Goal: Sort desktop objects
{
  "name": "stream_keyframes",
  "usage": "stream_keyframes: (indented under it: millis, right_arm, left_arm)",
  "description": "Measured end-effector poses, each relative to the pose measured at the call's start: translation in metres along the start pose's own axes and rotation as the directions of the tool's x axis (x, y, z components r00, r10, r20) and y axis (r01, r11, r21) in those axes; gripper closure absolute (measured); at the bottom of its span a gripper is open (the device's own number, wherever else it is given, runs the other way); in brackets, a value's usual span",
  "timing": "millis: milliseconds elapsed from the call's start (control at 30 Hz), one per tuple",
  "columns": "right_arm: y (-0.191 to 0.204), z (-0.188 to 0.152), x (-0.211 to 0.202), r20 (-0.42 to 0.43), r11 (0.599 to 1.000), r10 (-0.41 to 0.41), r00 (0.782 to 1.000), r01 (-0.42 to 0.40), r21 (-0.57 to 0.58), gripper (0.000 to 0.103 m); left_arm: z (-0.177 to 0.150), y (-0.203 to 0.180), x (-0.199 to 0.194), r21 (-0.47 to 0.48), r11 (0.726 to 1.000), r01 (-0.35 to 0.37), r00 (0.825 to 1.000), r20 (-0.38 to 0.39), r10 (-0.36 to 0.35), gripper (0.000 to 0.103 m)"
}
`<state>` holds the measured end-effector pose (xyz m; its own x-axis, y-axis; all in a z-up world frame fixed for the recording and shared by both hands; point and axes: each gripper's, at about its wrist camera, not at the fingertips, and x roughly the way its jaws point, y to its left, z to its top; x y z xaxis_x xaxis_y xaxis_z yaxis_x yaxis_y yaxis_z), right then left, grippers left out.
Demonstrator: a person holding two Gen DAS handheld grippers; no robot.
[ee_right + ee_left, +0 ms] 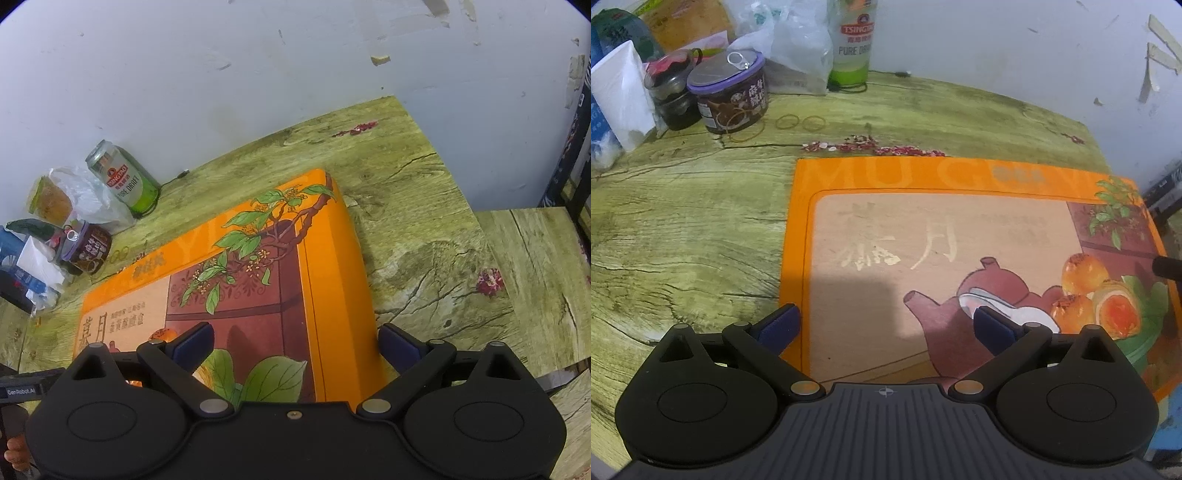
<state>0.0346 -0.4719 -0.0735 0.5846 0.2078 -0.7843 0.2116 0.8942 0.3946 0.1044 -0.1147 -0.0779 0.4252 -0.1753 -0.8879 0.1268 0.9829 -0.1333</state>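
A: Nearest the lens on both views were the tongs themselves. Left gripper (884, 325) had its jaws spread wide, nothing between them, hanging over the left part of the orange mooncake gift box (960, 258).

B: And the right one?

A: Right gripper (295, 345) was also spread apart, empty. One blue pad (194, 345) sat over the lid, the other past the box's right edge — so it straddled that edge without touching, as far as I could tell.

B: Where was the box?

A: Flat on the green wood-grain table (683, 229), lid up, taking most of the near-right area. Clutter was packed at the far left against the wall: Tsingtao beer can (123, 181), purple-lidded jar (729, 98), a dark jar (670, 94) beside it, clear plastic bag (790, 48), white tissue pack (620, 92). Rubber bands (799, 122) lay loose near the jars, well apart from the box.

B: Step?

A: Looked like the start — both tongs poised at the box, no grip made. I'd guess the box was the first item to shift.

B: Next move?

A: Probably a two-sided lift or slide. The box was wide and flat — each gripper would need an edge, not the lid face. Uneven grip could tilt it.
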Motion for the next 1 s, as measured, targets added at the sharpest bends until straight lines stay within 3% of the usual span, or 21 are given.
stream_keyframes:
  millis: [200,333,467,633,833,933,1000]
  right_arm:
    - [-0.002,-0.001,-0.007,0.022,1.000,-0.002,1.000,0.002,0.009,0.008]
    - [-0.007,-0.001,-0.020,0.061,0.999,0.001,0.998,-0.003,0.035,0.006]
    - [-0.012,0.001,-0.031,0.102,0.998,0.024,0.994,-0.030,0.062,0.005]
    - [-0.009,0.010,-0.035,0.104,0.996,0.044,0.994,-0.052,0.071,0.005]
    - [0.008,0.019,-0.043,0.125,0.997,0.070,0.990,-0.073,0.019,0.003]
    - [0.020,0.022,-0.045,0.132,0.998,0.066,0.989,-0.067,-0.003,0.003]
    - [0.027,0.023,-0.049,0.147,0.998,0.062,0.987,-0.062,-0.003,0.002]
  left_arm:
    - [-0.001,0.001,-0.012,-0.010,1.000,-0.006,0.999,0.032,0.006,0.002]
    - [-0.004,0.005,-0.041,-0.032,0.999,-0.001,0.991,0.135,0.006,0.002]
    - [-0.012,0.013,-0.078,-0.057,0.998,0.009,0.966,0.258,0.006,0.000]
    - [-0.015,0.019,-0.122,-0.098,0.995,-0.004,0.920,0.389,0.042,0.000]
    - [-0.012,0.024,-0.166,-0.114,0.993,0.004,0.878,0.475,0.051,0.000]
    - [-0.006,0.026,-0.175,-0.105,0.994,-0.019,0.889,0.453,0.064,0.000]
    - [-0.003,0.029,-0.176,-0.068,0.997,0.029,0.897,0.443,0.005,0.000]
